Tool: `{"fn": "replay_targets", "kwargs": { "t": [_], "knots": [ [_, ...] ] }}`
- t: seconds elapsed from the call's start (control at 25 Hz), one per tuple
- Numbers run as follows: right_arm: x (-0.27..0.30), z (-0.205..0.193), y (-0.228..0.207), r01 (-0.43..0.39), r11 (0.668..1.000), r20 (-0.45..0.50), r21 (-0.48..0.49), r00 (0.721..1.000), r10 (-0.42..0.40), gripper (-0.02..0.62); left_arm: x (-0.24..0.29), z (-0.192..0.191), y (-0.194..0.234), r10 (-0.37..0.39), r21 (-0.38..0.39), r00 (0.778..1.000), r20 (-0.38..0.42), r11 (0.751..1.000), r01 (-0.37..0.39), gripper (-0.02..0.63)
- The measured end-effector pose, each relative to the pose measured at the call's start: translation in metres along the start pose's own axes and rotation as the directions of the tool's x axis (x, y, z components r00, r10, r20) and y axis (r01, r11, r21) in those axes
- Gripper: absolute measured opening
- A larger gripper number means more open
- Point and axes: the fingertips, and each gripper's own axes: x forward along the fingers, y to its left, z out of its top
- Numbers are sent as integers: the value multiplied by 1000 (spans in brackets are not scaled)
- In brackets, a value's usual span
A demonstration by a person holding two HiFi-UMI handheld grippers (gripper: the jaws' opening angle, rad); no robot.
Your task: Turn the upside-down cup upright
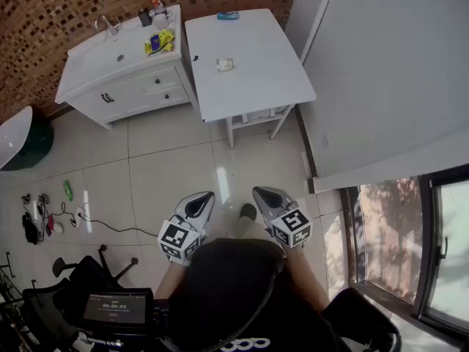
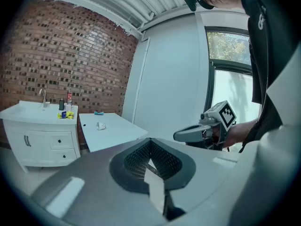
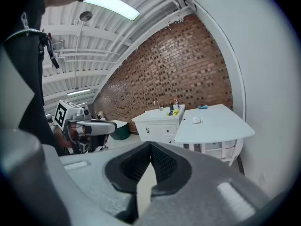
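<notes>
A small white cup [image 1: 226,64] stands on the white table [image 1: 256,72] far ahead of me; it is too small to tell which way up it is. The left gripper view shows this cup [image 2: 100,125] in the distance, and so does the right gripper view [image 3: 196,120]. My left gripper [image 1: 199,200] and right gripper [image 1: 270,195] hang side by side close to the person's body, over the tiled floor, well short of the table. Both are shut with nothing between the jaws. In its own view, each gripper [image 2: 150,142] [image 3: 150,147] points toward the table.
A white sink cabinet [image 1: 110,72] with bottles and a yellow item stands left of the table. A blue object [image 1: 228,15] lies at the table's far end. A grey wall [image 1: 381,72] and window run along the right. Cables [image 1: 66,218], a chair base and a screen [image 1: 117,308] sit at lower left.
</notes>
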Motion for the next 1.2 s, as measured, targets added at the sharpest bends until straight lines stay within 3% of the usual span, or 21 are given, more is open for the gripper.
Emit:
{"fn": "replay_targets", "kwargs": {
  "t": [0.2,0.48,0.72,1.2],
  "knots": [
    [0,12,-47,9,1000,2,16,1000,-9,-8,37,15,5,16,-4,1000,6,1000,-16,15],
    [28,21,-81,-7,1000,-25,27,1000,8,-8,67,25,28,27,-12,1000,-9,1000,-28,15],
    [78,39,-109,4,1000,-44,17,999,-4,-8,100,32,85,25,-33,1000,-5,999,-25,15],
    [224,145,-180,136,990,-70,-26,988,-137,-8,174,113,240,-79,-1,997,5,997,79,15]
  ]
}}
